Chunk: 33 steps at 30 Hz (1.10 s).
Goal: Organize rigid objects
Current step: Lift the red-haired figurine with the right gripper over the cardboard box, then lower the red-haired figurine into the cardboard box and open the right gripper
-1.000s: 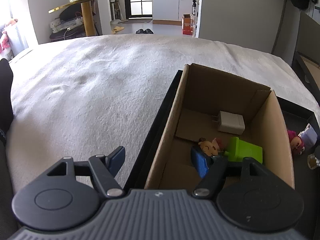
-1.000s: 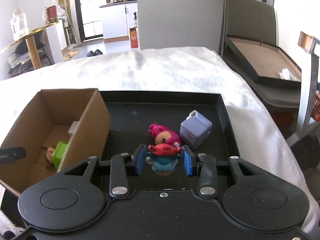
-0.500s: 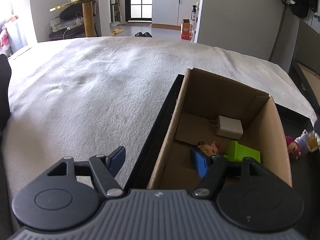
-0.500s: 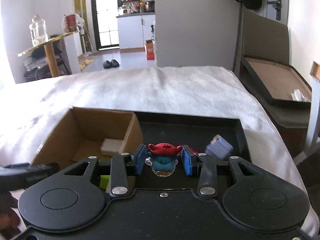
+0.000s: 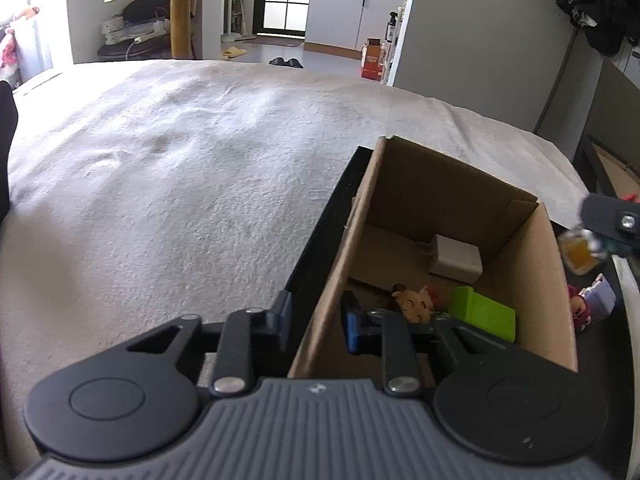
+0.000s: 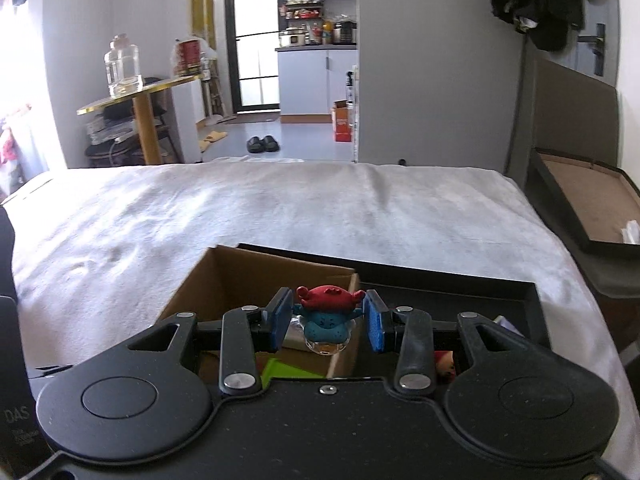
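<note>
My right gripper (image 6: 327, 322) is shut on a small blue figure with a red crab top (image 6: 326, 314) and holds it in the air over the right wall of the cardboard box (image 6: 248, 276). My left gripper (image 5: 318, 324) is shut on the box's left wall (image 5: 320, 320), one finger outside, one inside. The box holds a white charger (image 5: 456, 260), a green block (image 5: 486, 316) and a small doll (image 5: 414, 302). A pink-haired doll (image 5: 580, 312) and a lilac cube (image 5: 600, 298) lie on the black tray (image 6: 480, 284).
Box and tray sit on a bed with a white blanket (image 5: 180, 168). A dark open case (image 6: 584, 204) stands to the right of the bed. A gold round table (image 6: 136, 94) with a glass jar stands beyond the bed.
My right gripper lifted the crab figure off the tray and carried it left, over the box. My left gripper closed onto the box's left wall.
</note>
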{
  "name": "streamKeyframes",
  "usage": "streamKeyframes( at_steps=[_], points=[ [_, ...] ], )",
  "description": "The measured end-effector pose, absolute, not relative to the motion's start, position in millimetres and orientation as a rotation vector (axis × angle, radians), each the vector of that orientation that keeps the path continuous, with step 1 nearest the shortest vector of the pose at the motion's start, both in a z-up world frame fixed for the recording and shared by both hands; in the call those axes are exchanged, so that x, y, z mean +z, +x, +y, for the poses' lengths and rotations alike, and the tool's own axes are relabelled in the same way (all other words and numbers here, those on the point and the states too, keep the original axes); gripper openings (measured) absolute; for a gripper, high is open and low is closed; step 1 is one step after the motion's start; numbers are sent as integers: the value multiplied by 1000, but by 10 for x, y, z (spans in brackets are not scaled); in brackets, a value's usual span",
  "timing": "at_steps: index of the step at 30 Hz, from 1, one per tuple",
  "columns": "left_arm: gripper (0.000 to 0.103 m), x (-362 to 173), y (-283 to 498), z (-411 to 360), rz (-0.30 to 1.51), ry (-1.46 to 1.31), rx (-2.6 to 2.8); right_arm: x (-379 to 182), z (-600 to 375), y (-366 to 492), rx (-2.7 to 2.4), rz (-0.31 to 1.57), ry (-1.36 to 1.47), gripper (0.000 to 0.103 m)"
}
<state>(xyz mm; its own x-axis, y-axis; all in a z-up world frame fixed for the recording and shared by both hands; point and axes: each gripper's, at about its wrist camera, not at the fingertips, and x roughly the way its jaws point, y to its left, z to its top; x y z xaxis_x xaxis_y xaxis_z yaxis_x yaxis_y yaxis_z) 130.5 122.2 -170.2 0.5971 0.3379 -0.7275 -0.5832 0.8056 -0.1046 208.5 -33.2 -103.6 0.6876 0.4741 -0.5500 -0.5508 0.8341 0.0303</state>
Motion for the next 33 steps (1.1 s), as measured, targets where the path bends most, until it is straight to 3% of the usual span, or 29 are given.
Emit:
streamKeyframes(
  at_steps=[5,33],
  points=[
    [16,-1694,1303,1206,751,-361,531,-1072,-216,2075,617,591,-153,38],
    [16,-1704,1298,1279,742,-418,530,-1424,164,2202,711,676,-168,42]
  ],
)
